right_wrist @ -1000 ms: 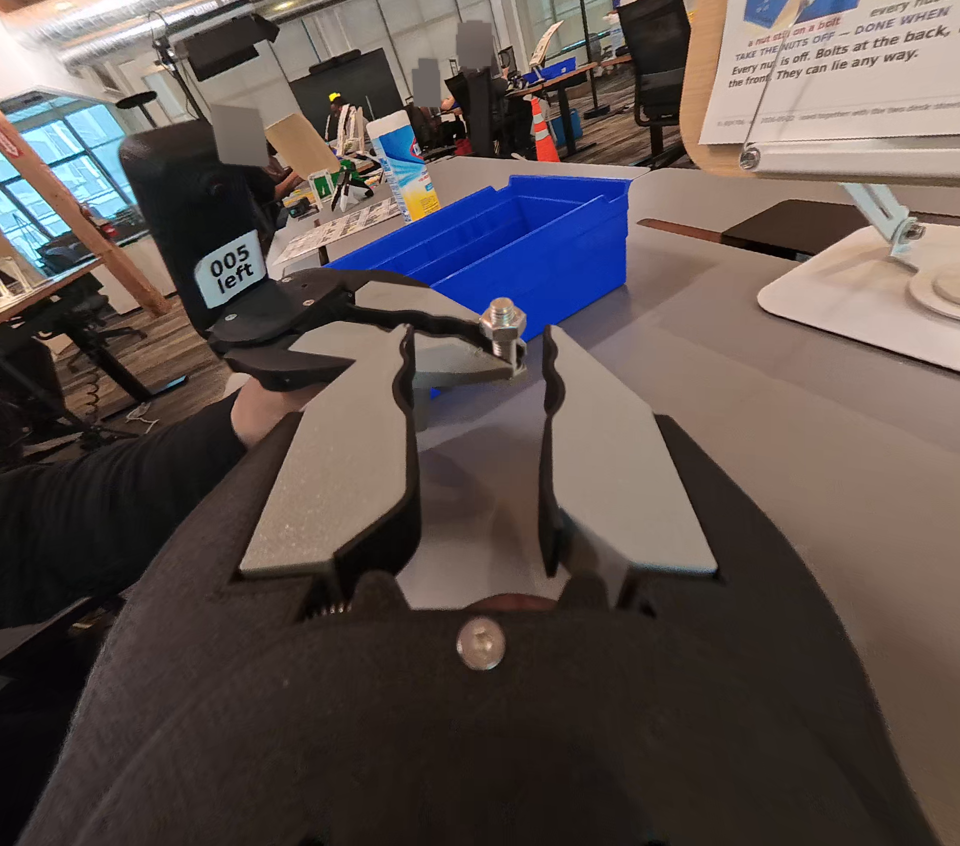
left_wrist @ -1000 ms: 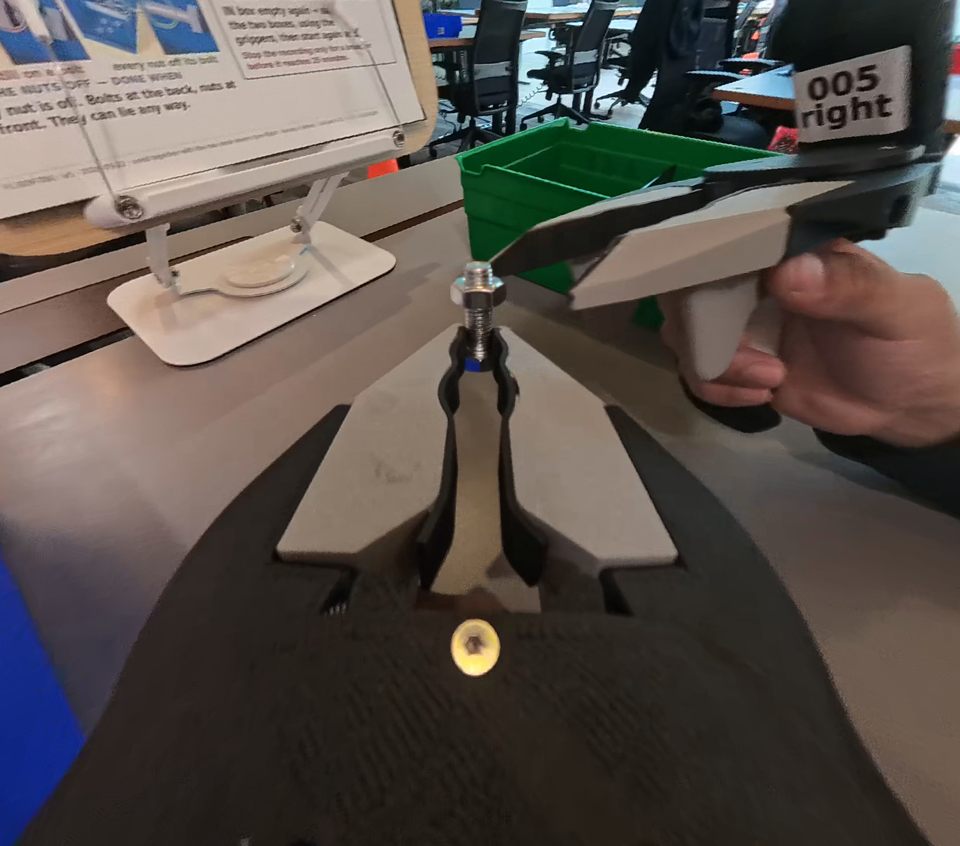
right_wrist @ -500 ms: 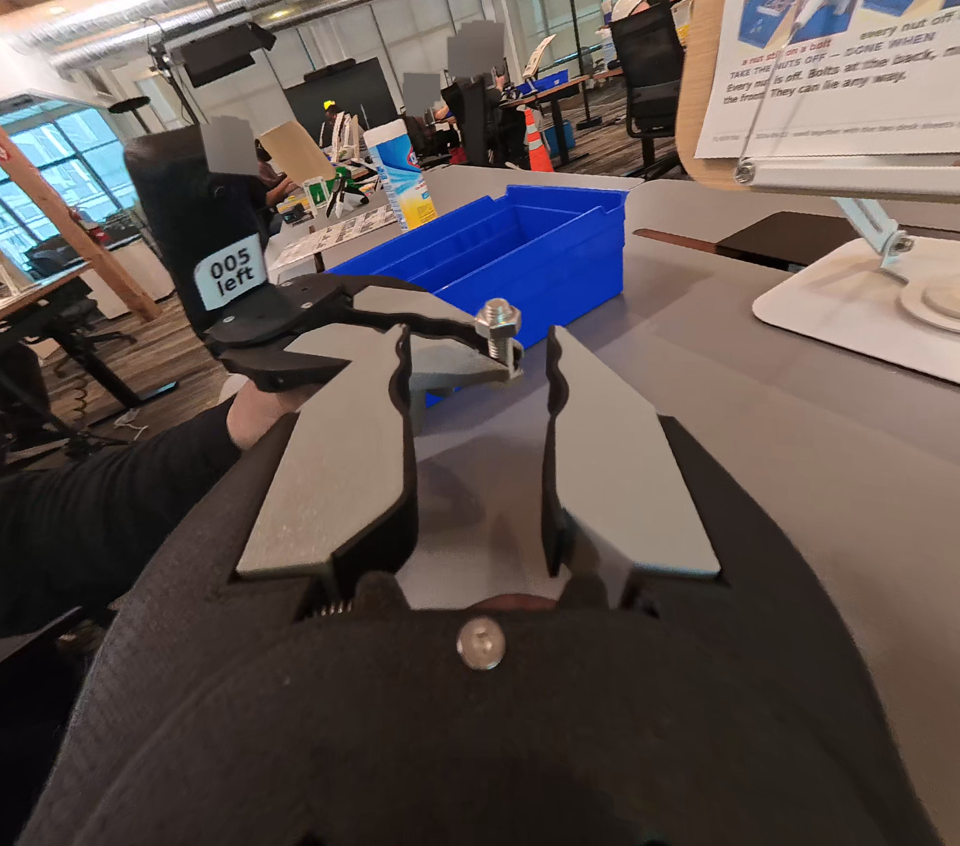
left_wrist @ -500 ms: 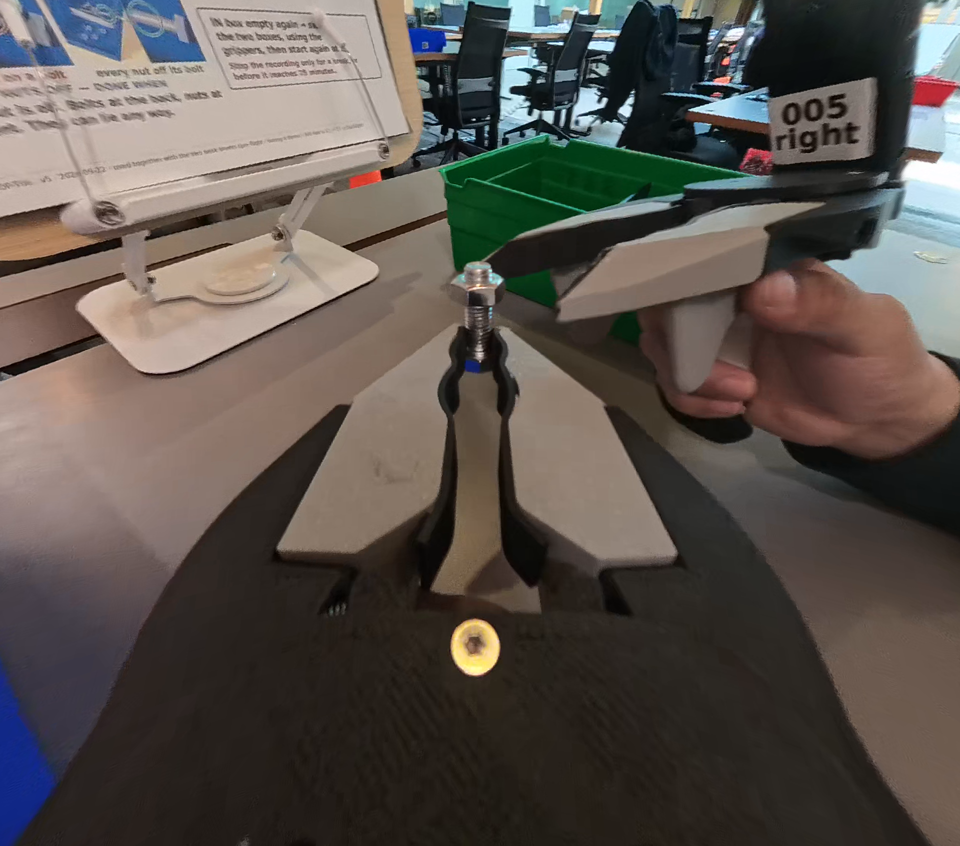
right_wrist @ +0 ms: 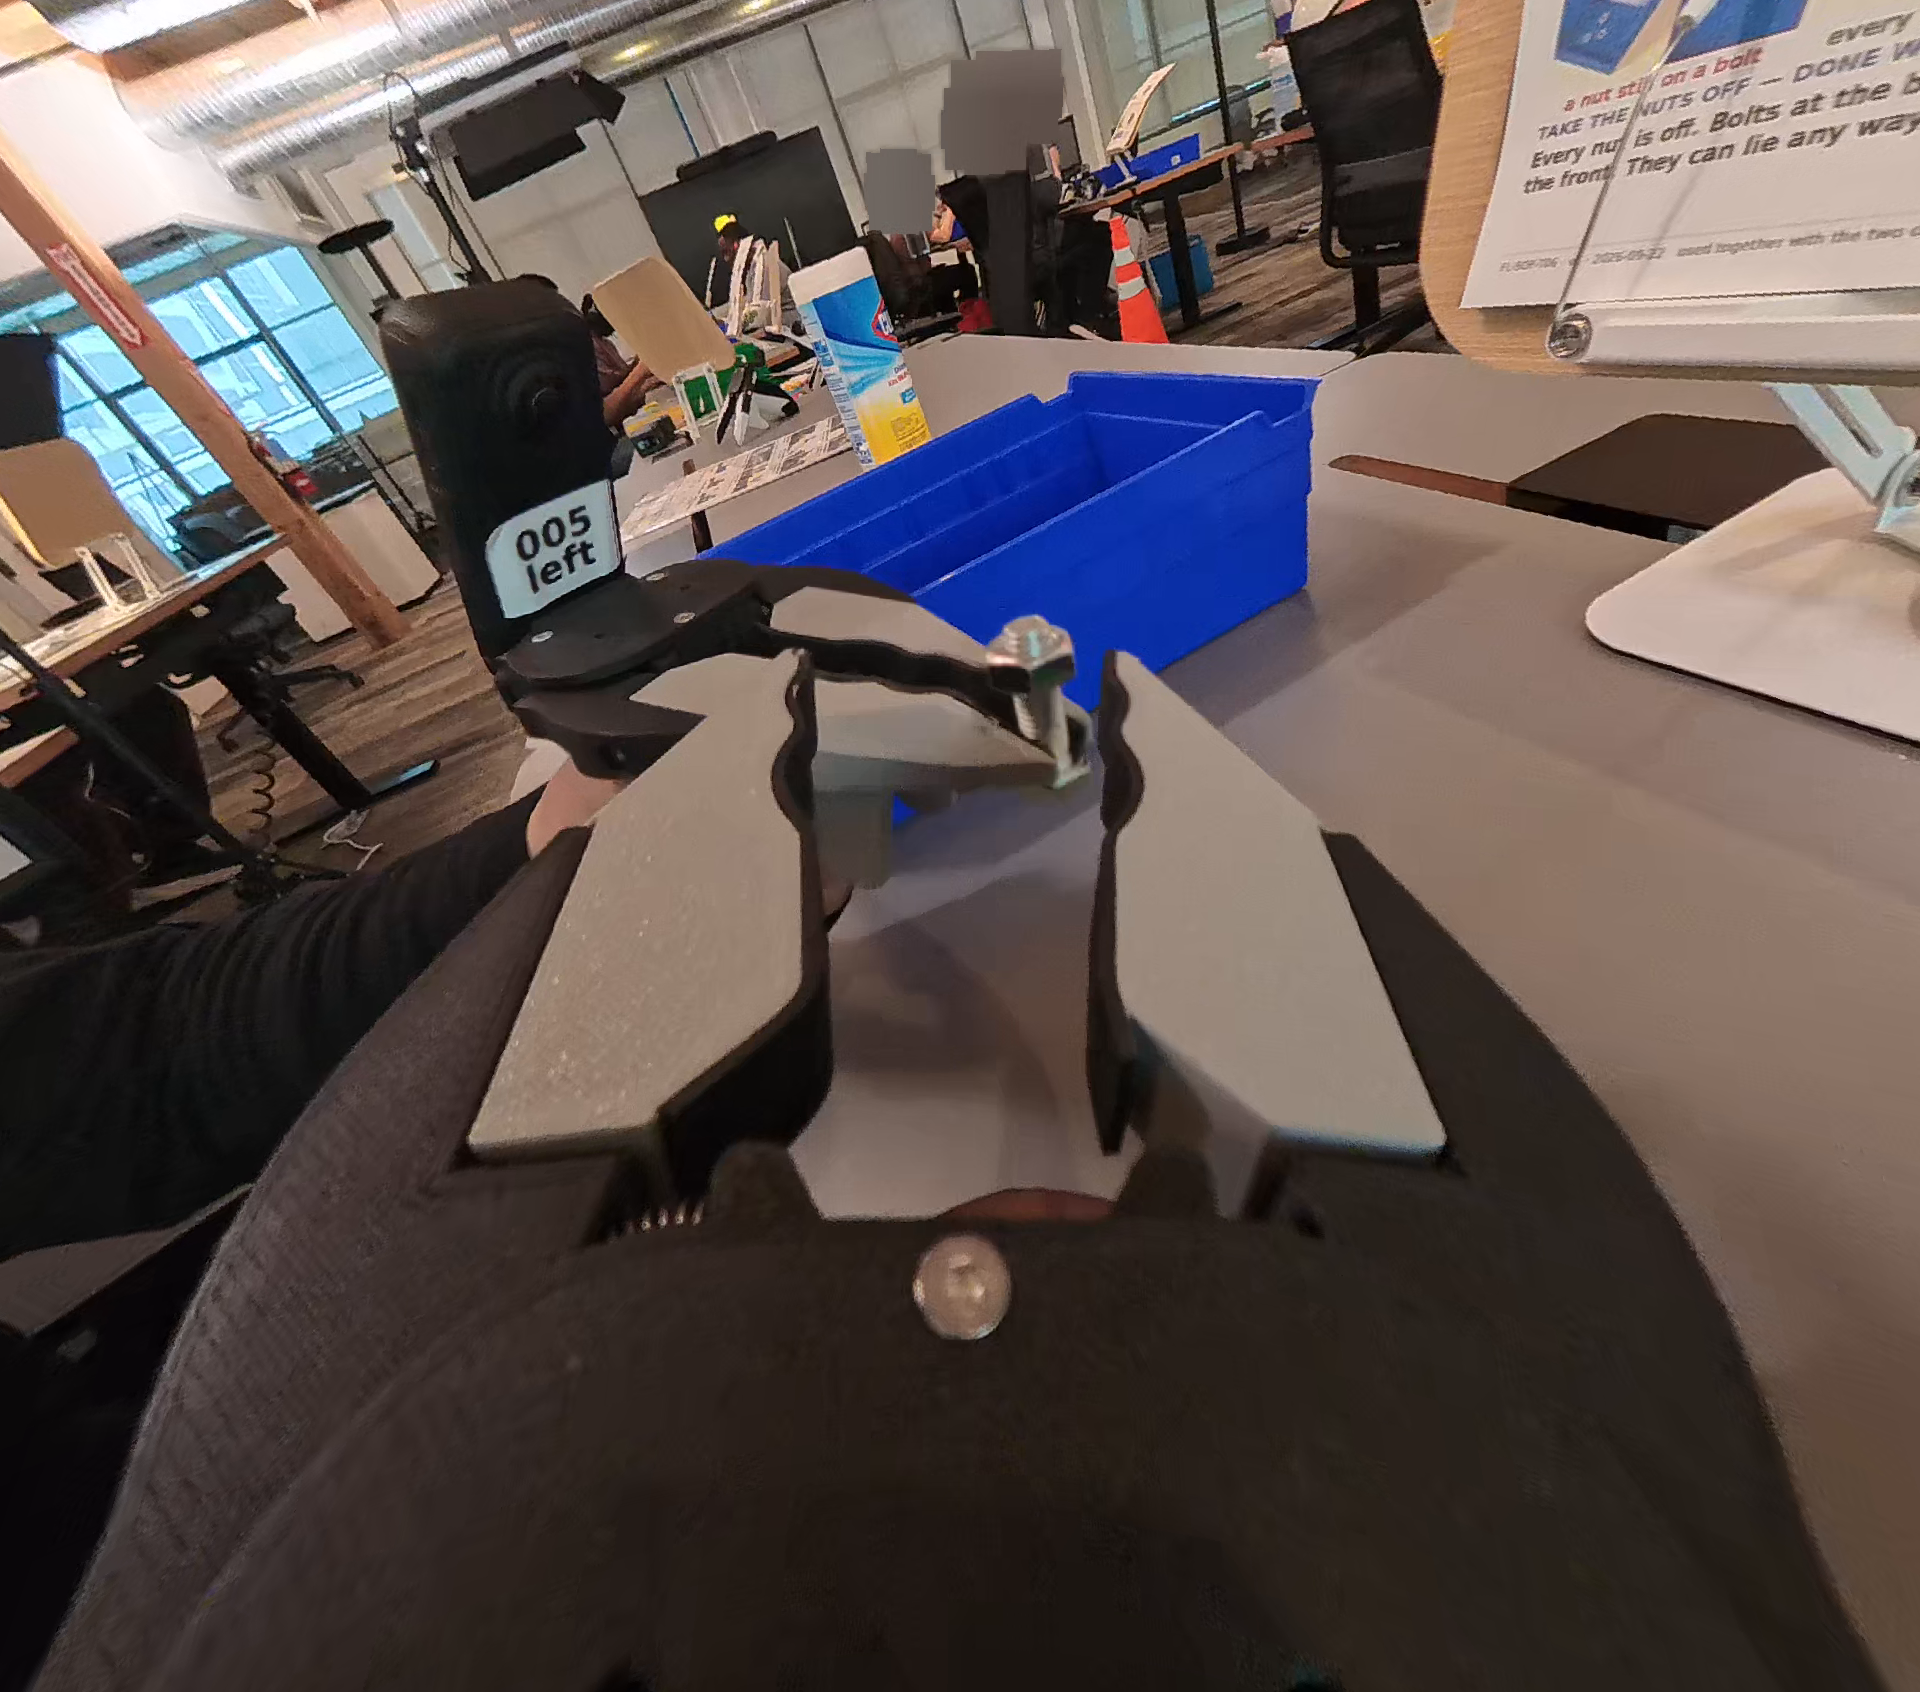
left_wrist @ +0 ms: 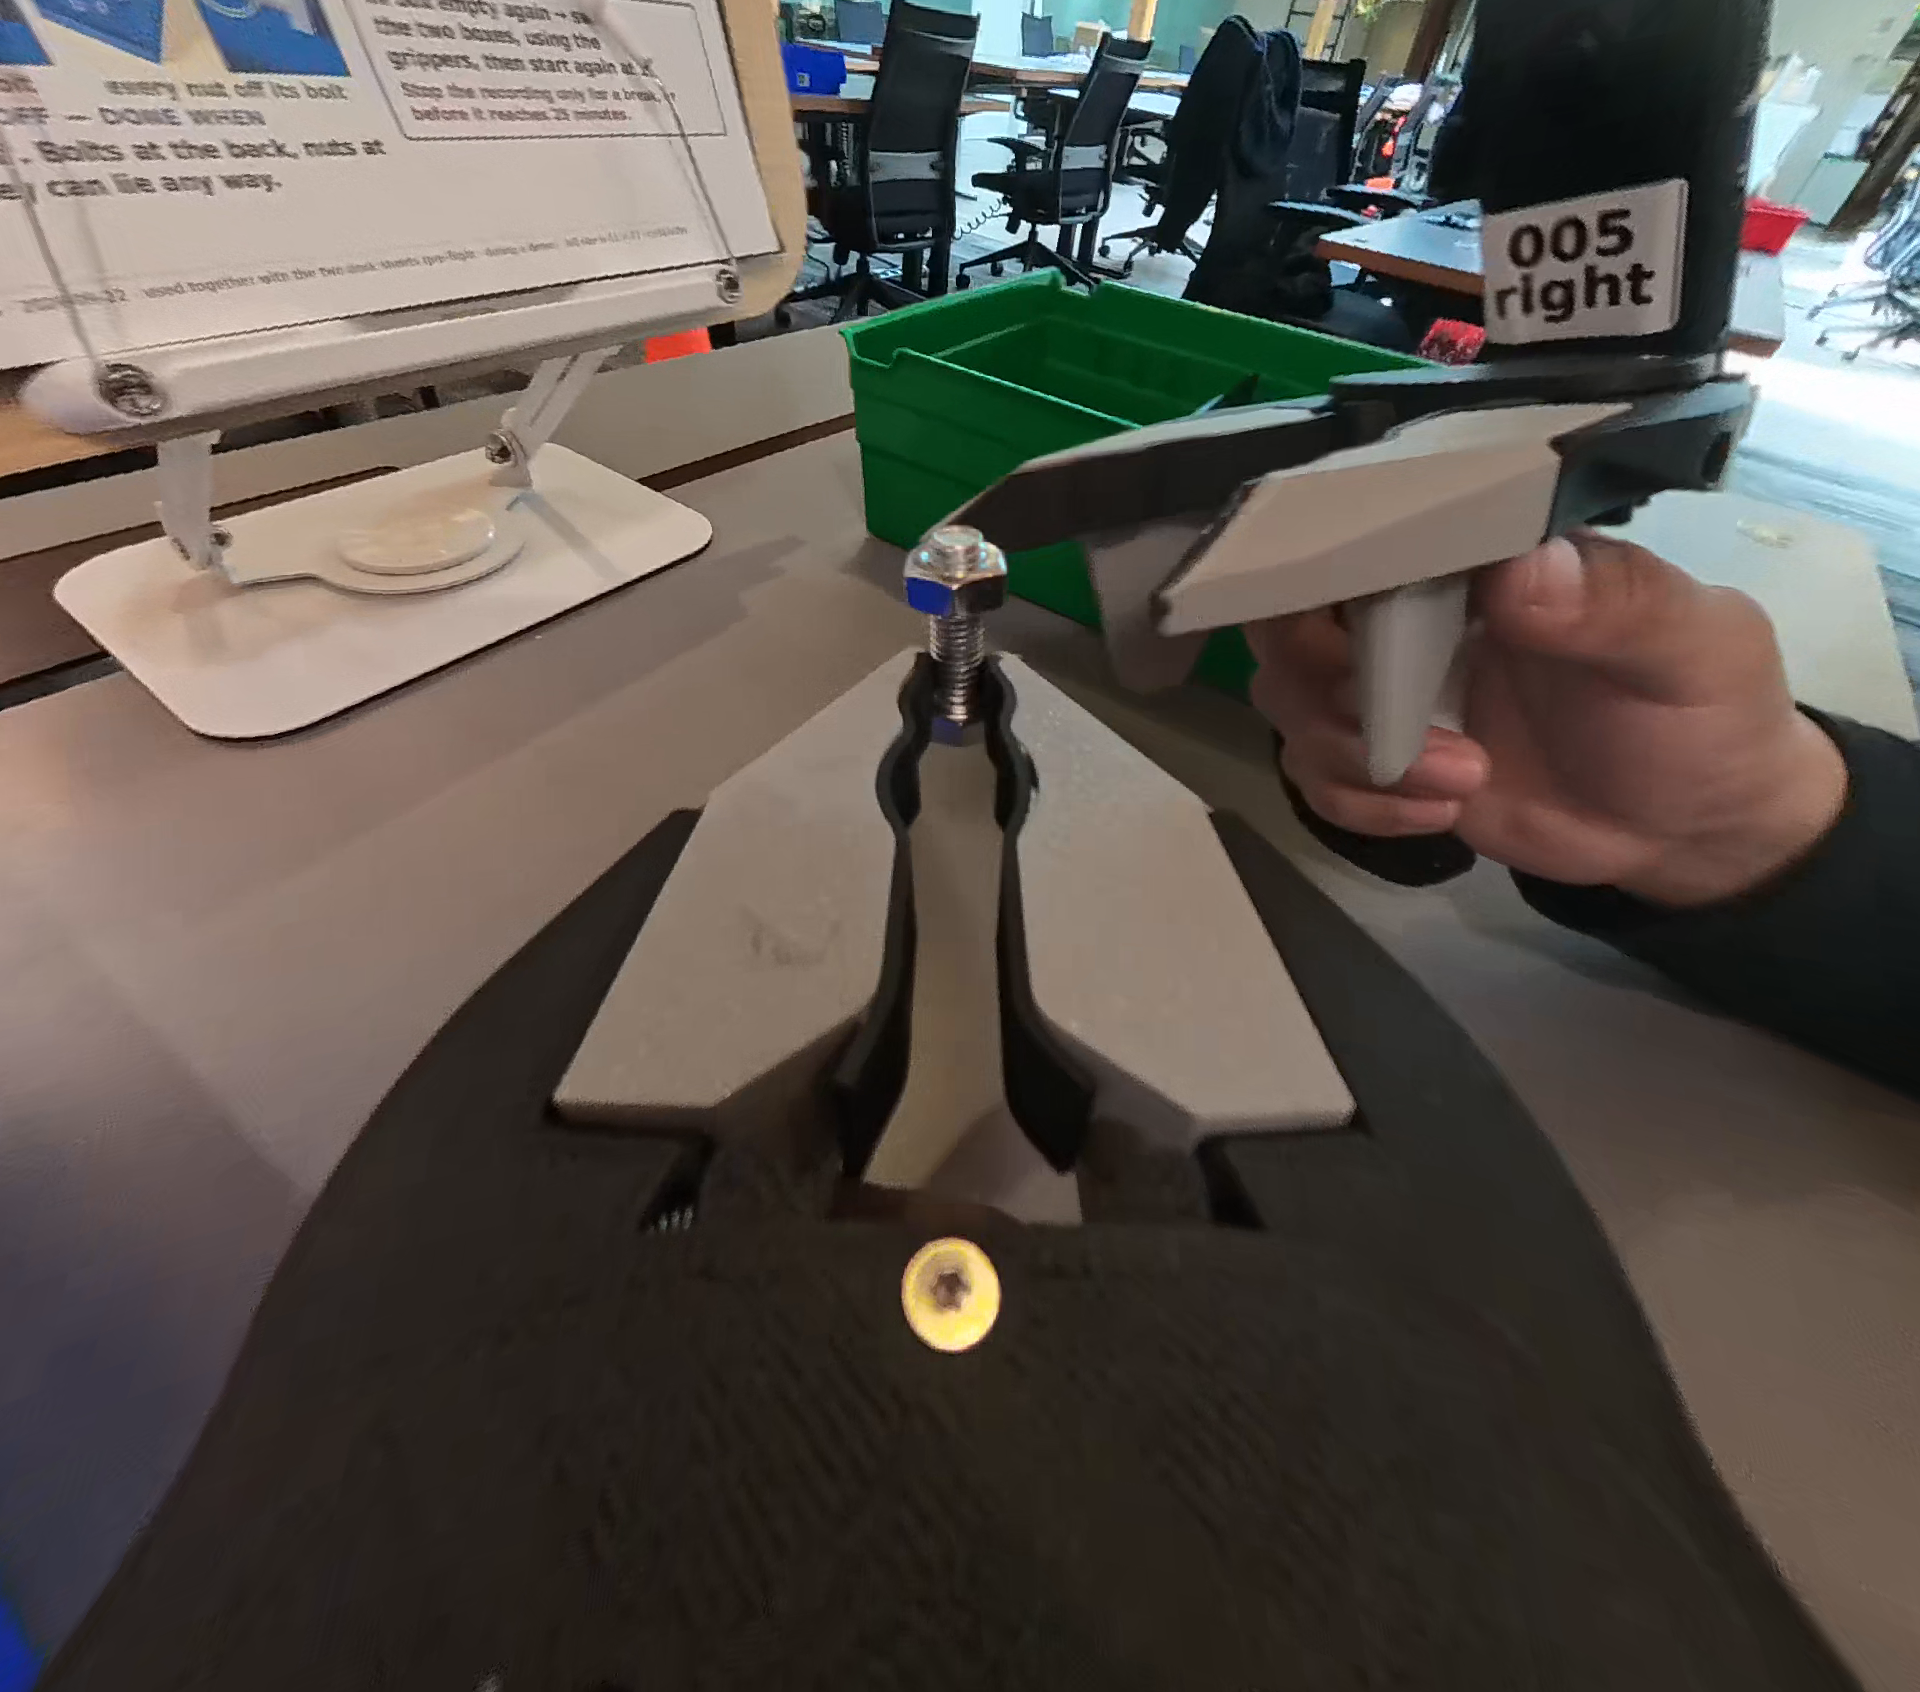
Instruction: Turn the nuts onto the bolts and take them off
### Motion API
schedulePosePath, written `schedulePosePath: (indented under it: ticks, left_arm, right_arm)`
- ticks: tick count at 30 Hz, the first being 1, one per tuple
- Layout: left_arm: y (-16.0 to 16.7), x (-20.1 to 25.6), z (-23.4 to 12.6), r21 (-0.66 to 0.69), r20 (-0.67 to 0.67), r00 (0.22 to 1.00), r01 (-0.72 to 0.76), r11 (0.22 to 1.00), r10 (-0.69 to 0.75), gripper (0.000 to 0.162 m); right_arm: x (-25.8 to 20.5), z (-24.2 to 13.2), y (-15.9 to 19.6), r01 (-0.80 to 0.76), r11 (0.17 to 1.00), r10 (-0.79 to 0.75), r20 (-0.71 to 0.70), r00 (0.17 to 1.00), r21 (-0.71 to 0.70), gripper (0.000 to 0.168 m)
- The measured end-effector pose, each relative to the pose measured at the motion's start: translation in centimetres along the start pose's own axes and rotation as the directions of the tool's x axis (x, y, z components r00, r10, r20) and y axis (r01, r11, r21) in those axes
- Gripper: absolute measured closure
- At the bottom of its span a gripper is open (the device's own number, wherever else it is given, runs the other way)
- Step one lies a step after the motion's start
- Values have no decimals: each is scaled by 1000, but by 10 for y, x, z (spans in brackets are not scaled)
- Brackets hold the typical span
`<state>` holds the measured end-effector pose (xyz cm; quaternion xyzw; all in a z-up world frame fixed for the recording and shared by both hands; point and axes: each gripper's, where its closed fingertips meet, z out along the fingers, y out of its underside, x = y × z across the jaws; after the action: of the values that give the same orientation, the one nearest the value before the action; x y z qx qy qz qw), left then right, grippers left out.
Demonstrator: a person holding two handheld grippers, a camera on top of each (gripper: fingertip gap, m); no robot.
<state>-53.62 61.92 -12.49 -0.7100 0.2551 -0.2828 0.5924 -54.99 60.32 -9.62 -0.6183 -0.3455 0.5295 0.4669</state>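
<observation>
Left of frame in the left wrist view, an instruction sheet on its stand (left_wrist: 343, 32). Centre, the left gripper (left_wrist: 956, 707) clenched on an upright bolt (left_wrist: 953, 655), hex nut (left_wrist: 954, 582) near its top, so unthreading looks nearly done. Right, the right gripper (right_wrist: 956, 707), jaws released, closing in. Grey tabletop (left_wrist: 312, 863), green bin (left_wrist: 1049, 395), open office beyond.
</observation>
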Motion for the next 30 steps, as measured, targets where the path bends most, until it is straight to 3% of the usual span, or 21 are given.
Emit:
schedulePosePath:
  ticks: [6, 13, 22, 26, 30]
  left_arm:
    - [5, 37, 11, -16, -64, 992, -108, 994, 107, 155]
    - [-1, 2, 1, 7, 36, 997, -69, 998, 69, 156]
    - [-3, 24, 5, 12, 19, 985, -174, 985, 173, 156]
    - [-5, 2, -1, 14, 70, 989, -133, 991, 131, 156]
    - [-3, 10, 0, 8, 21, 993, -114, 993, 114, 156]
  right_arm:
    - [-10, 10, 9, 18, 999, -17, 21, 1000, -31, 111]
    - [3, -4, -3, 49, 999, -49, -20, 999, 3, 113]
    - [-12, 7, 8, 131, 990, -131, 10, 991, -48, 114]
    - [-2, 0, 2, 111, 993, -111, -24, 993, -28, 115]
    - [-9, 3, 5, 120, 992, -120, 8, 993, -34, 118]
